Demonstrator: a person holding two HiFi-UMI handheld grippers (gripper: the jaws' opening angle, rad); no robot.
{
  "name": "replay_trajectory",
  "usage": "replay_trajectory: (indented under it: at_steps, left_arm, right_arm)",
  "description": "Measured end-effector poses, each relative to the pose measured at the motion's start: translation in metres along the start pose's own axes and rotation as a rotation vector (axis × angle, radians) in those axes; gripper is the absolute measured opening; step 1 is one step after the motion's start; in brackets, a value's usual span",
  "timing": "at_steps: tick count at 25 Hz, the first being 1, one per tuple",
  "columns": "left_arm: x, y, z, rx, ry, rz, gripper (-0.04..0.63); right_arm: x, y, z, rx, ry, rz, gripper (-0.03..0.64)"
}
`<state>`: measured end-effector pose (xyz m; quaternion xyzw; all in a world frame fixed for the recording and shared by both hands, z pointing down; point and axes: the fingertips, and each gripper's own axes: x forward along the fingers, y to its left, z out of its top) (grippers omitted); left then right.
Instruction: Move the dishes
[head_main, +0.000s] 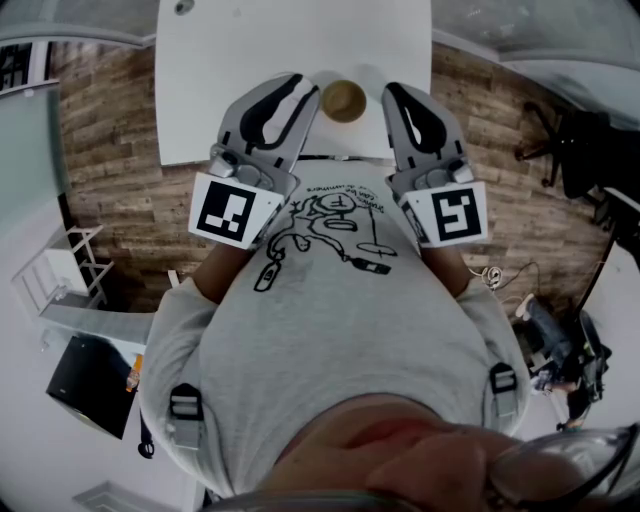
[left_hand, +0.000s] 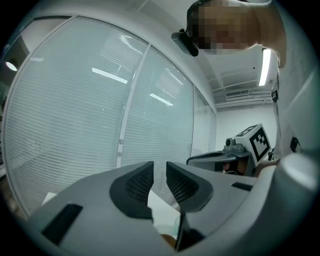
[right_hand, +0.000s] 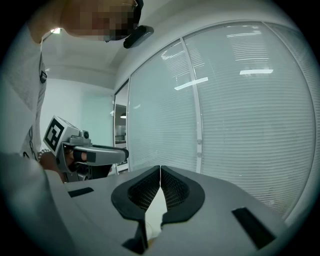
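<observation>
Brown dish (head_main: 343, 100) sits on the white table (head_main: 230, 60) near the edge closest to us, between our two grippers | left gripper (left_hand: 160, 172): jaws slightly apart, nothing between | right gripper (right_hand: 160, 175): jaws closed tip to tip, empty

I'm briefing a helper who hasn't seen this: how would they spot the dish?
Find the white table. At its near edge, between left tongs and right tongs, sits a small round dish, the only tan thing on it.
</observation>
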<state>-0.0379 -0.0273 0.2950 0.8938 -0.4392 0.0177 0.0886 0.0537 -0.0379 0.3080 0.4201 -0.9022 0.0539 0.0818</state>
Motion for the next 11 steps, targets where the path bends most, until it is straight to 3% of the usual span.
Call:
replay_trajectory:
  at_steps: [11]
  left_arm:
    - [-0.0036,-0.0049,0.0055,0.008,-0.012,0.005,0.08]
  right_arm:
    - [-0.0038,0.0008,0.0033,0.004,-0.01,0.002,0.037]
